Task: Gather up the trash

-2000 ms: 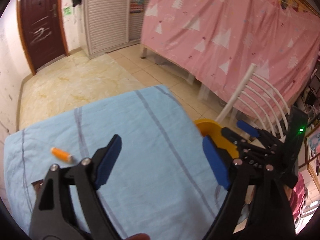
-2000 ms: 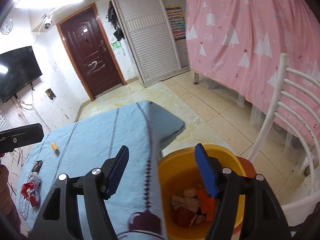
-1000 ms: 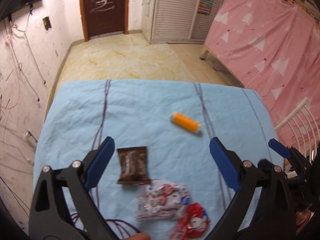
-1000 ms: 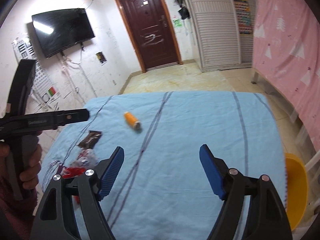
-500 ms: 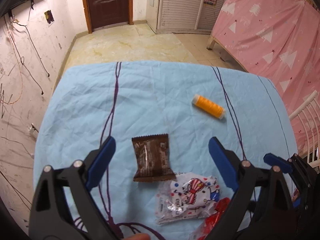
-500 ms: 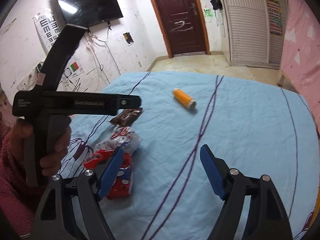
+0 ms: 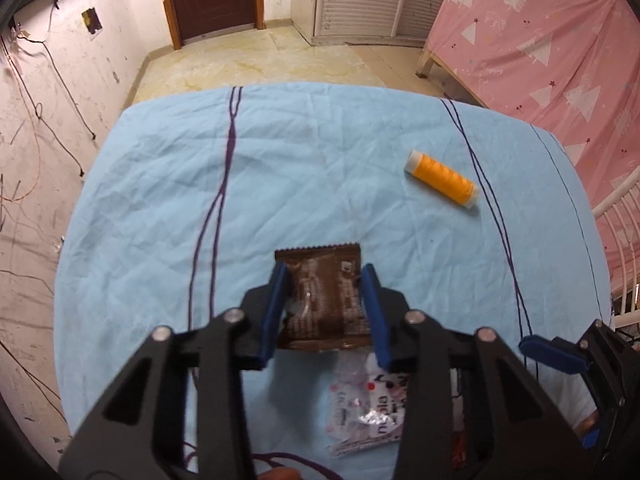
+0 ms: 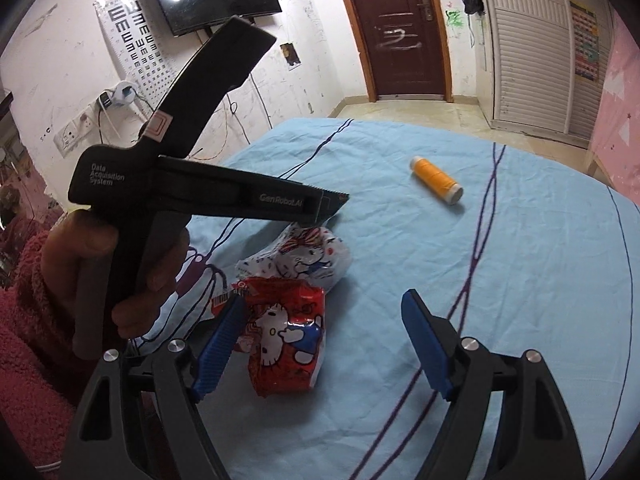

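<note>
Since half a second ago the left gripper [image 7: 325, 308] has come down over the brown wrapper [image 7: 320, 300], and its blue pads, which stood wide on either side of it, have drawn in against the packet's two long edges. The jaws are closing at this moment with the wrapper between them; the pads look to be touching its sides, and the foil is slightly crumpled at the left pad. The wrapper still lies on the blue cloth [image 7: 160, 208].

Taking the brown wrapper as the landmark: just behind it, nearer the camera, lies a white cartoon packet [image 7: 368, 408], partly hidden by the gripper's black arms. Well beyond it and to the right, an orange spool of thread [image 7: 442, 176] lies on its side on the cloth, apart from everything else.

The right gripper [image 8: 320, 344] has swung toward the litter. Its jaws stand apart and clamp nothing. Its left pad hovers beside a red cartoon packet [image 8: 288, 340], which lies touching the white cartoon packet [image 8: 304, 256]; the right pad is over bare cloth [image 8: 520, 280]. In that view a hand [image 8: 100, 268] grips the left gripper's handle, with a fuzzy pink sleeve [image 8: 24, 340] below it, and the spool [image 8: 436, 180] lies farther back.
</note>
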A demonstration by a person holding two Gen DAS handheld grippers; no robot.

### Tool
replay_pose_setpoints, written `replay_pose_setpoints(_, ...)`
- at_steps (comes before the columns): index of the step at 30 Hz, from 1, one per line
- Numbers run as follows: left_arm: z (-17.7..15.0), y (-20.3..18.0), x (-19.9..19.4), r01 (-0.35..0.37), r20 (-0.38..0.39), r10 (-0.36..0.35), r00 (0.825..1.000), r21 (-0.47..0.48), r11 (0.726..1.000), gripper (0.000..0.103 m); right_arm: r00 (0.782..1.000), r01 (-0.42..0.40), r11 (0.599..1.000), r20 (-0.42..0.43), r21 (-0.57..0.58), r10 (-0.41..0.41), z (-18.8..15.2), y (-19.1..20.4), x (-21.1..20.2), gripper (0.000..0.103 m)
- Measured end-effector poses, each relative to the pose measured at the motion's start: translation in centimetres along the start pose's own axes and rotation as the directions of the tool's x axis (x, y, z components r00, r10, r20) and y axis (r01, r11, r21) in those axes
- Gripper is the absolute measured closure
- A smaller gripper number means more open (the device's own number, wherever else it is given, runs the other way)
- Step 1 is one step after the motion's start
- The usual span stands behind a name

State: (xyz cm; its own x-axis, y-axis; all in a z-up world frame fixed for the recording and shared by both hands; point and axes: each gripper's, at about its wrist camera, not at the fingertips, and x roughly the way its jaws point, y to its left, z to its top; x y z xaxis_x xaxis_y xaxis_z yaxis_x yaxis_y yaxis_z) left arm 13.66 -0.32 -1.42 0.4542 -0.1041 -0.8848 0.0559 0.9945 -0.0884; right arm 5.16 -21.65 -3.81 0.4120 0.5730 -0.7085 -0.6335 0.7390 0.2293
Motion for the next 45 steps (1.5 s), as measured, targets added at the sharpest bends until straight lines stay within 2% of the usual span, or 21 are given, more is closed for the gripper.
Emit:
replay_pose_setpoints(3,-0.5,0.0,-0.2,-0.004,0.010,0.004,1.000,0.023,1.000,0.070,1.000,-0.018,1.000,-0.011,-0.008,0.017,0.0,0.4,0.4,0.029)
replay_pose_setpoints(9,-1.0,1.0,-0.6,0.022,0.018,-0.022,1.000,0.008,1.000,0.071,0.998,-0.034,0.999,-0.058,-0.023,0.032,-0.1,1.5,1.6,0.030)
replay_pose_setpoints(11,-1.0,1.3,-0.7,0.026,0.019,-0.026,0.999,0.003,1.000,0.071,0.997,-0.012,0.999,-0.072,-0.040,0.009,-0.2,1.8,2.0,0.039)
replay_pose_setpoints(13,-1.0,1.6,-0.7,0.031,0.021,-0.031,0.999,-0.001,1.000,0.071,0.997,0.020,0.999,-0.077,-0.048,-0.024,-0.3,2.0,2.2,0.056)
replay_pose_setpoints(15,-1.0,1.8,-0.8,0.037,0.023,-0.037,0.999,-0.005,0.999,0.071,0.996,0.038,0.998,-0.074,-0.045,-0.041,-0.3,2.0,2.2,0.065)
replay_pose_setpoints(18,-1.1,2.1,-1.0,0.046,0.030,-0.046,0.998,-0.010,0.999,0.071,0.996,0.054,0.998,-0.064,-0.040,-0.056,-0.4,1.8,2.0,0.069)
replay_pose_setpoints(24,-1.4,2.6,-2.2,0.044,0.062,-0.043,0.997,-0.009,0.999,0.071,0.998,0.057,0.998,-0.025,-0.010,-0.058,-0.1,0.4,0.4,0.069)
replay_pose_setpoints(31,-0.7,1.7,-4.7,0.038,0.125,-0.039,0.991,0.009,0.999,0.071,0.991,0.125,0.991,0.037,0.046,-0.127,0.1,-2.7,-2.6,0.069)
replay_pose_setpoints(45,0.4,-5.4,-7.1,0.075,0.169,-0.095,0.981,0.124,0.990,0.071,0.955,0.233,0.955,0.144,0.181,-0.261,-0.8,-9.7,-9.2,0.069)
